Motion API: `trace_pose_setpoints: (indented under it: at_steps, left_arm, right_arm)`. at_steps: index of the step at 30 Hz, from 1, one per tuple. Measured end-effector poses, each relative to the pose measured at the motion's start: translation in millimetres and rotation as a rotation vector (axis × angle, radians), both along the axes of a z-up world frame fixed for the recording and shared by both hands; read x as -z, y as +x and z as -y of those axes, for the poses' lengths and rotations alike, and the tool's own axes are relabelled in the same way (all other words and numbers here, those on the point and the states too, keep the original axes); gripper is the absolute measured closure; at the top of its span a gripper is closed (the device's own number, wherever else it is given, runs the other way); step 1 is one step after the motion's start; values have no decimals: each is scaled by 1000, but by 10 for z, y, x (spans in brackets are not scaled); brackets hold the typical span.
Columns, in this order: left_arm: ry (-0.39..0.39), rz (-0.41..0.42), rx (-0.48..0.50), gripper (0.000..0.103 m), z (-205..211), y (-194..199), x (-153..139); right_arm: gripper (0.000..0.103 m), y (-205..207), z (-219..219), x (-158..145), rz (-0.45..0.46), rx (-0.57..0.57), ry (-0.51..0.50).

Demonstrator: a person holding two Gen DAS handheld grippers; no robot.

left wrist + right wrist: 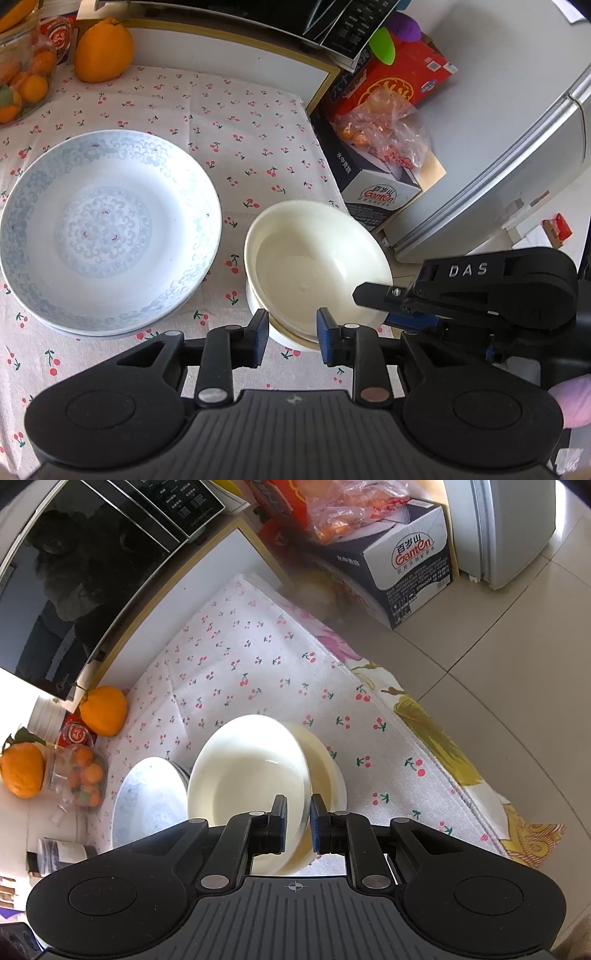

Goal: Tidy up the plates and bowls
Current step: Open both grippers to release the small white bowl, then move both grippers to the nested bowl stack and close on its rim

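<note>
A cream bowl [314, 266] sits tilted in a second cream bowl [291, 341] on the cherry-print cloth [240, 129]. To its left is a blue-patterned plate [107, 229] on top of another plate. My left gripper [292, 338] is at the bowls' near edge, open, its blue pads on either side of the lower bowl and clear of it. My right gripper [298, 821] straddles the top bowl's [247, 775] right rim. Its pads stand slightly apart from the rim, so it is open. In the left wrist view its fingers [373, 291] reach over that rim from the right.
A large orange [103, 51] and a glass bowl of small oranges [22, 81] stand at the back left. A microwave [74, 572] is behind the cloth. The table ends just right of the bowls, above a Ganten box [376, 192], a fridge [517, 110] and tiled floor.
</note>
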State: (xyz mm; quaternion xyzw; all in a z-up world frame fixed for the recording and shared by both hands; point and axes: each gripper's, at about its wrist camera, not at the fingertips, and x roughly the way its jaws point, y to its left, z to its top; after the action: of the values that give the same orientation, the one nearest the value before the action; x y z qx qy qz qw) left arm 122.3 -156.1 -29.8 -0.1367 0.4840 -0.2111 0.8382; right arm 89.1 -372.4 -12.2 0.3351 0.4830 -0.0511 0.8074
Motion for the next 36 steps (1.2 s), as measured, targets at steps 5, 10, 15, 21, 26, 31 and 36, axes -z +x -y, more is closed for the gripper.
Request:
trace_pose_setpoints:
  at_steps: [5,10,15,21,26,31,36]
  left_arm:
    - [18,14,14,75,21,-15,-3]
    - [37,32,22,68,34,-26,-6]
    - [60,53,42,58,37,-43,-9]
    - [97,94,69,48,22,-89,-17]
    - [113,126,90,39,-17,-119,-17]
    - [142,177,157,22,-21,-192,-5]
    - [163,247,237,13,-17,-309,46]
  right_arm:
    - [80,5,2,-27,10,-11,-20]
    - [79,6,6,-31,11,-15,-21]
    - [65,1,3,-57,23,-18,-30]
    - [48,-2,-20,-120,54,-44,-59]
    - [34,-1,-43,-157,82,-69,-80]
    - [25,0,-54,-170,119,-115,-103]
    - [19,-15,-36,-149,172,-159,-139]
